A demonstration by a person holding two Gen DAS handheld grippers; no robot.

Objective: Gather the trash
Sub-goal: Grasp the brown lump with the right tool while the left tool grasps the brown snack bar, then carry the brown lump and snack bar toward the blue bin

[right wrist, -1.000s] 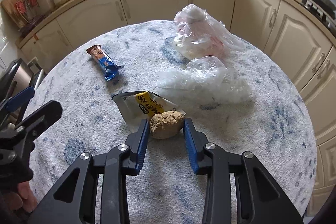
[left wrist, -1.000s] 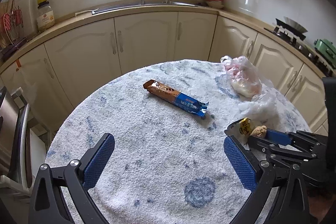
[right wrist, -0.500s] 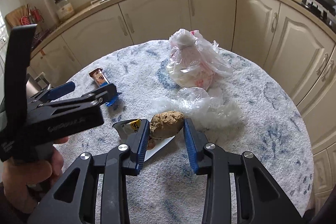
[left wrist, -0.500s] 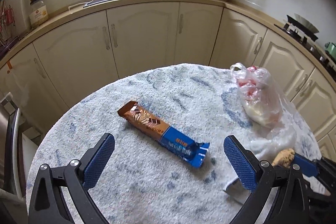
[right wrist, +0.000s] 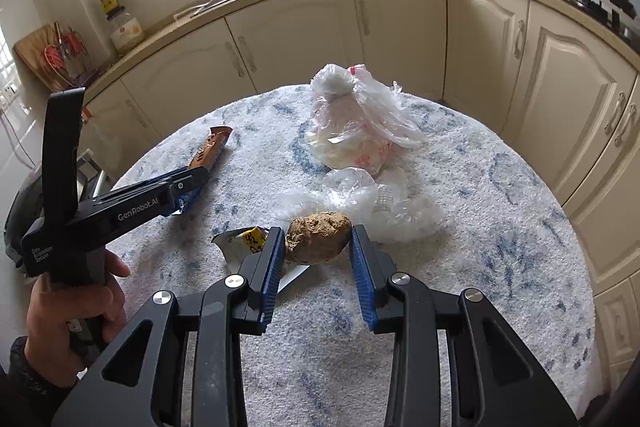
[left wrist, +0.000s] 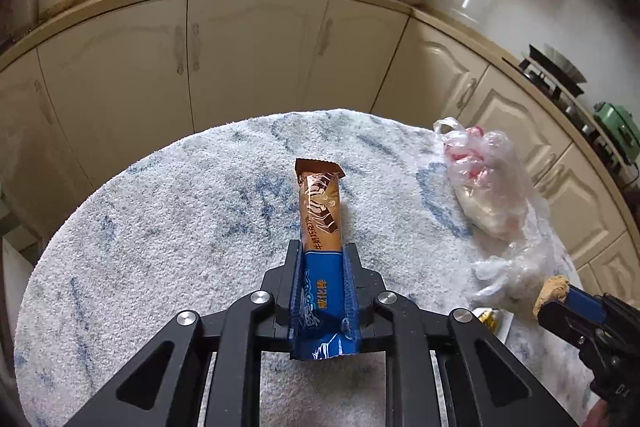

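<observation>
A long snack bar wrapper (left wrist: 320,211), brown at its far end and blue at its near end, lies on the round towel-covered table (left wrist: 160,227). My left gripper (left wrist: 322,247) is closing on the blue end, and its pads press the wrapper's sides. The right wrist view shows the same gripper (right wrist: 192,183) from the side on that wrapper (right wrist: 212,147). My right gripper (right wrist: 316,230) is shut on a brown crumbly lump (right wrist: 320,239), held just above a torn white pouch with a yellow label (right wrist: 248,239).
A tied plastic bag with white and red contents (right wrist: 352,131) sits at the table's far side, with crumpled clear plastic (right wrist: 360,195) in front of it. Cream cabinets (left wrist: 256,67) and a counter curve round behind. A person's hand (right wrist: 72,311) grips the left tool.
My left gripper moved forward and down over the snack bar wrapper, and its wide-open jaws closed on the blue end. My right gripper lifted the brown lump a little off the pouch.
</observation>
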